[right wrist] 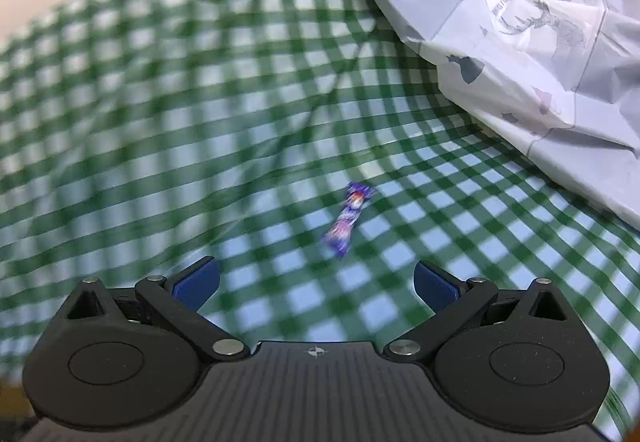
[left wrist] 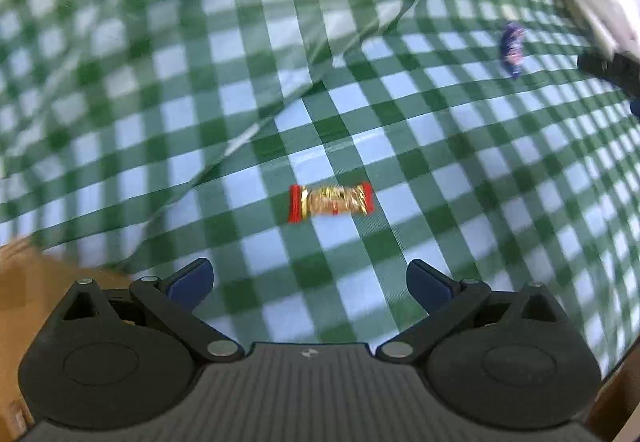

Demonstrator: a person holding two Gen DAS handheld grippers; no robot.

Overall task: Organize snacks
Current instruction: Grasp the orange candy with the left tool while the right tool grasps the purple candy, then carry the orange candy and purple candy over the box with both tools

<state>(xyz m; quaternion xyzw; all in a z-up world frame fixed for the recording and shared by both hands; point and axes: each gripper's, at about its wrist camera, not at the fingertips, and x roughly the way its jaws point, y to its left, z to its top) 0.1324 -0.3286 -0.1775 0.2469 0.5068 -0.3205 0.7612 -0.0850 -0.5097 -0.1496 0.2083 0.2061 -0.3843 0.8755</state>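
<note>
Currently, both hand-held grippers are spread wide and hold nothing, each hovering over a wrinkled green-and-white checked cloth (left wrist: 440, 178) that covers the worktop. Ahead of the left hand-held gripper (left wrist: 310, 280), near but not touching it, lies a small red-and-gold wrapped snack (left wrist: 331, 202), flat on the cloth and lying crosswise to the fingers. Ahead of the right hand-held gripper (right wrist: 317, 282) lies a purple wrapped candy (right wrist: 347, 218), tilted on a diagonal, just beyond the fingertips. The same purple candy shows far off to the right in the left wrist view.

The step in hand looks like an approach to pick up each snack. To do it well, the left hand-held gripper would probably need turning so that its fingers close across the narrow width of the red-and-gold piece, not along its length. The right one would need a slight turn to square up with the slanted candy. Both should come down low enough to catch the thin wrappers without pinching up the loose cloth.

A pale printed sheet or bag (right wrist: 540, 42) lies at the upper right; what it is stays unclear. Both views are blurred, so the wrapper lettering cannot be read. No container for sorting the snacks is in view
</note>
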